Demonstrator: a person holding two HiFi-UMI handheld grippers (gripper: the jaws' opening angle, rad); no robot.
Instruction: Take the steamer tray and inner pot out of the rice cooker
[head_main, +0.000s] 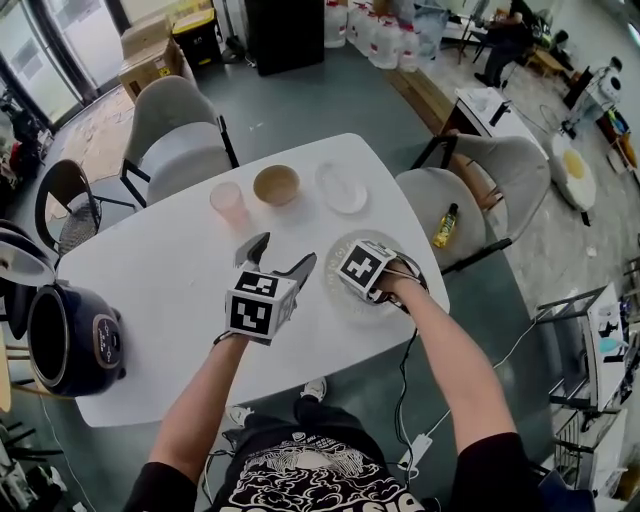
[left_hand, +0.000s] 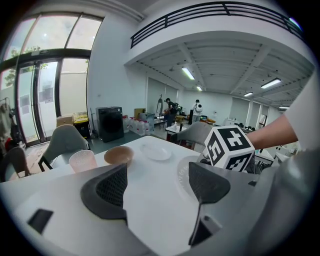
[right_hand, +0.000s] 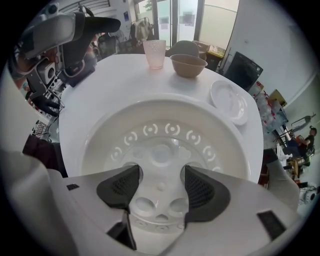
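The white perforated steamer tray (right_hand: 165, 125) lies flat on the white table (head_main: 170, 290), near its right edge. My right gripper (right_hand: 160, 187) points straight down over the tray's middle, jaws open on either side of the small centre knob without touching it. In the head view its marker cube covers most of the steamer tray (head_main: 340, 295). My left gripper (head_main: 280, 255) hovers just left of the tray, open and empty; its own view shows the tray's rim (left_hand: 184, 170) between its jaws. The dark rice cooker (head_main: 70, 340) stands at the table's left edge with its lid (head_main: 20, 258) up; its inside is dark.
A pink cup (head_main: 228, 200), a brown bowl (head_main: 276, 184) and a clear plate (head_main: 342, 187) stand in a row at the table's far side. Grey chairs (head_main: 175, 130) surround the table; one at the right carries a small bottle (head_main: 446, 226).
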